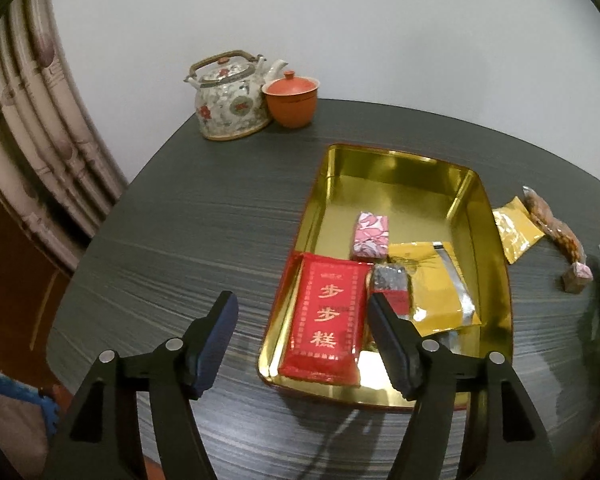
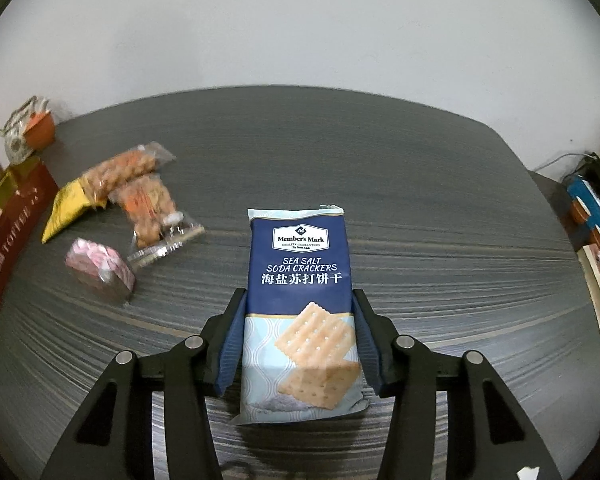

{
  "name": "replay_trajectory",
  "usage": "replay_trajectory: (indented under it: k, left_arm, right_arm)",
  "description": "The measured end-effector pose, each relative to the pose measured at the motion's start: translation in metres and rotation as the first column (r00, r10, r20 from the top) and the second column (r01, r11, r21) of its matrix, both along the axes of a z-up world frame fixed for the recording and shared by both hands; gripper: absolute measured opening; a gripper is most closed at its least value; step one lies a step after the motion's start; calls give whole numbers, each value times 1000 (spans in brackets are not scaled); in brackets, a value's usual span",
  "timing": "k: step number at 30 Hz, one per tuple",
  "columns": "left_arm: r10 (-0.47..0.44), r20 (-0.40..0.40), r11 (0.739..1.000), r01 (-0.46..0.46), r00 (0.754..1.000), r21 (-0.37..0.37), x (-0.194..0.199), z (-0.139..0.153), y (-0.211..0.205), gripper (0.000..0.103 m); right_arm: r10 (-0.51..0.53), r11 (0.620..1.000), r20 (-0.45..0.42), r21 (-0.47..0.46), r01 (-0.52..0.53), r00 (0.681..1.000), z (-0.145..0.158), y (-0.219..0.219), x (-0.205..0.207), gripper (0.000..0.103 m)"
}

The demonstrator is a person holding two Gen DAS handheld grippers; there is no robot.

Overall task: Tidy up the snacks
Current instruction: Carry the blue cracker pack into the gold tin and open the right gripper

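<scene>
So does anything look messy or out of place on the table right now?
Several snacks lie outside the gold tin: a gold packet, two clear bags and a pink sweet, scattered on the table. The right gripper grips the crackers. Nothing looks spilled or damaged.

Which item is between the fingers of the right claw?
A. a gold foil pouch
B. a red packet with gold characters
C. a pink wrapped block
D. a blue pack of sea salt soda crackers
D: in the right wrist view, the right claw has both pads against the sides of the blue pack of sea salt soda crackers.
</scene>
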State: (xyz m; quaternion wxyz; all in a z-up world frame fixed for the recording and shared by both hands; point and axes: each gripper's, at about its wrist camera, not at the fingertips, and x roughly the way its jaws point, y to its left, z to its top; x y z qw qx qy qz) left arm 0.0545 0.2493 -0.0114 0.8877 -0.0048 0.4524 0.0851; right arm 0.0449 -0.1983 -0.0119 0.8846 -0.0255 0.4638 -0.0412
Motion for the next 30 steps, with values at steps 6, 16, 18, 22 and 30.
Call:
replay_trajectory:
  k: [6, 16, 18, 22, 30]
  left_arm:
    - [31, 29, 999, -32, 999, 6, -2, 9, 10, 76]
    - [85, 6, 996, -85, 996, -4, -2, 9, 25, 79]
    - [97, 0, 995, -97, 995, -6, -2, 8, 28, 79]
    - [112, -6, 994, -112, 994, -5, -2, 8, 32, 79]
    - [147, -6, 989, -147, 989, -25, -2, 9, 42, 80]
  right_arm:
    - [41, 999, 63, 20, -42, 997, 37, 24, -4, 46]
    - [290, 950, 96, 92, -298, 952, 64, 140, -1, 46]
    - [346, 929, 94, 105, -355, 933, 65, 167, -2, 46]
    - [439, 887, 86, 115, -447, 894, 65, 212, -4, 46]
    - [548, 827, 70, 108, -552, 834, 60, 275, -6, 47]
